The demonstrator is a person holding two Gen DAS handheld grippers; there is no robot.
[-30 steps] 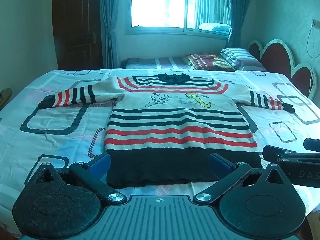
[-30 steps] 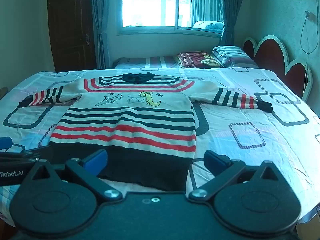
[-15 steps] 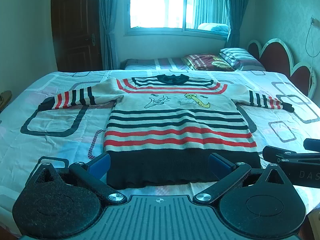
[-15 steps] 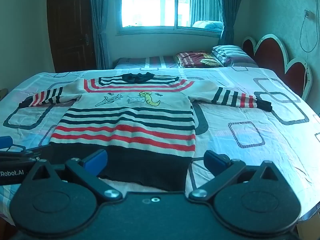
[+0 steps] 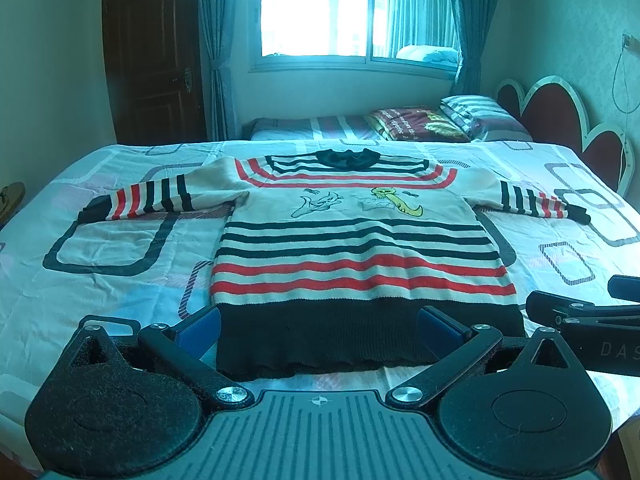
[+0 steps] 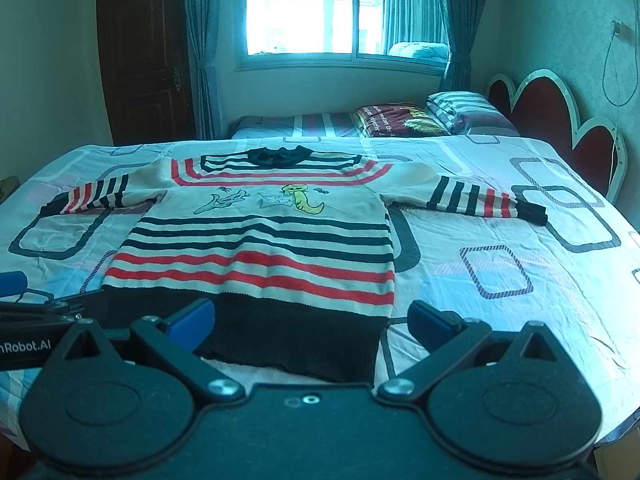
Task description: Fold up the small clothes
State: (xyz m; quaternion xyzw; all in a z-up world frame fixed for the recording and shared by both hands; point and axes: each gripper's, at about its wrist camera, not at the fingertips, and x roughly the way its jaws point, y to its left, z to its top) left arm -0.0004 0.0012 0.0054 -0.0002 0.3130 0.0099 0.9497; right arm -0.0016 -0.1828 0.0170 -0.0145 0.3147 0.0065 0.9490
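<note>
A small striped sweater (image 5: pixel 360 248) (image 6: pixel 256 248) lies flat and face up on the bed, both sleeves spread out sideways, dark collar at the far end, dark hem nearest me. My left gripper (image 5: pixel 320 326) hangs open just in front of the hem, nothing between its blue pads. My right gripper (image 6: pixel 312 318) is open too, over the hem's right corner, holding nothing. Each gripper shows at the edge of the other's view: the right gripper (image 5: pixel 580 312) and the left gripper (image 6: pixel 36 304).
The bed sheet (image 5: pixel 120 288) with dark rounded-rectangle patterns runs wide on both sides of the sweater. Pillows (image 5: pixel 476 118) and a folded blanket (image 5: pixel 416 124) lie at the far end. A red headboard (image 6: pixel 560 128) stands at the right, a door (image 5: pixel 160 72) far left.
Both views have shifted only slightly; the sweater lies as before and both grippers stay open near the hem.
</note>
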